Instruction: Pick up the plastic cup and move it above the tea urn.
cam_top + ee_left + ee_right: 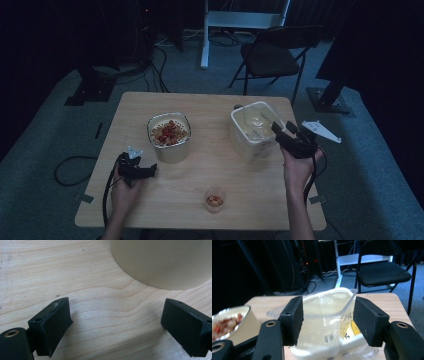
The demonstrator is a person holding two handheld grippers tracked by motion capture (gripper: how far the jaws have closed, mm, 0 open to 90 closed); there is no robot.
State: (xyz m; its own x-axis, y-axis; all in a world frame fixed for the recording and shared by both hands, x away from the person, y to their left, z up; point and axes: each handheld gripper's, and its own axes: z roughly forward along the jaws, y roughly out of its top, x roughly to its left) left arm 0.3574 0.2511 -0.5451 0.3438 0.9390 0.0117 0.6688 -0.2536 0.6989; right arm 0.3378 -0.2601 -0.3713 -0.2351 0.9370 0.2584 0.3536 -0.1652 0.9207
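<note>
A cream tub (pixel 169 145) filled with red and pale pieces stands at the table's middle left. It also shows in the left gripper view as a cream tub wall (pixel 162 262). My left gripper (pixel 149 171) (pixel 117 310) is open just above the wood in front of that tub, with nothing between its jaws. At the right stands a white tub (pixel 250 135) (pixel 353 340). My right gripper (pixel 278 131) (pixel 328 307) is shut on a clear plastic cup (pixel 327 315) over that tub, and the cup's rim is squeezed between the jaws.
A small clear cup (pixel 215 199) with red pieces stands near the table's front edge. A black folding chair (pixel 275 52) and a white stand (pixel 240 20) are behind the table. Bare wood lies between the two tubs.
</note>
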